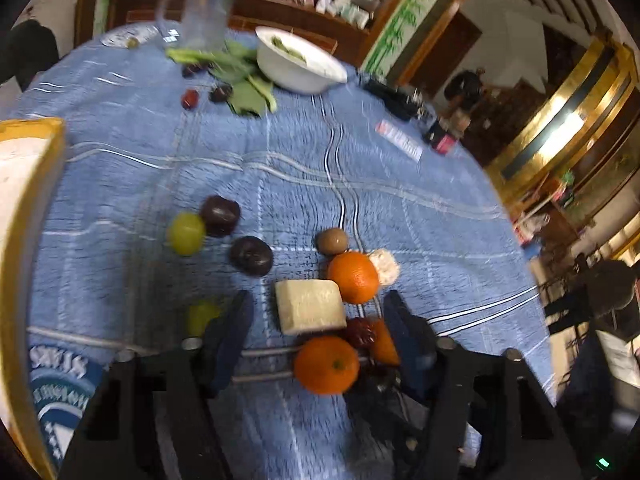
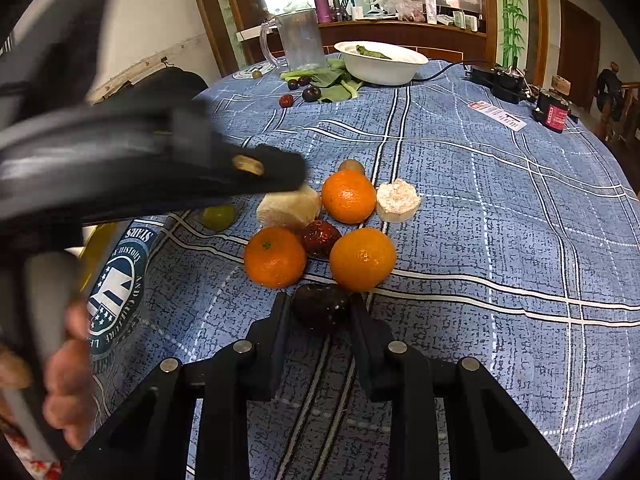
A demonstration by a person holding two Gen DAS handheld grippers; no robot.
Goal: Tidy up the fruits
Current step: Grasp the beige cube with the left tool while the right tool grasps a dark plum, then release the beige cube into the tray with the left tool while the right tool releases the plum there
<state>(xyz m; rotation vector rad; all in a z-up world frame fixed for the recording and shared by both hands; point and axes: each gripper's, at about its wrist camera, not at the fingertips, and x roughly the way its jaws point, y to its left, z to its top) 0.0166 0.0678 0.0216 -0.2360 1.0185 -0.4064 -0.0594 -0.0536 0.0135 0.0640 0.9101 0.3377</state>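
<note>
Between the right tongs (image 2: 318, 312) a dark plum (image 2: 320, 306) is gripped and should be set gently beside the oranges (image 2: 362, 259), while the left tongs (image 1: 316, 320) are held wide open, empty.

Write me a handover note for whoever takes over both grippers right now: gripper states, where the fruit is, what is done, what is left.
Right gripper: jaws closed on a dark plum, low at the tablecloth.
Left gripper: open and empty, above the fruit cluster.
Cluster at table centre: three oranges, a red date, a kiwi, pale cut chunks.
Further left: two dark plums, green grapes.
Far end: white bowl, leaves, small fruits.
Done: nothing visibly sorted. Left: nearly everything.
</note>
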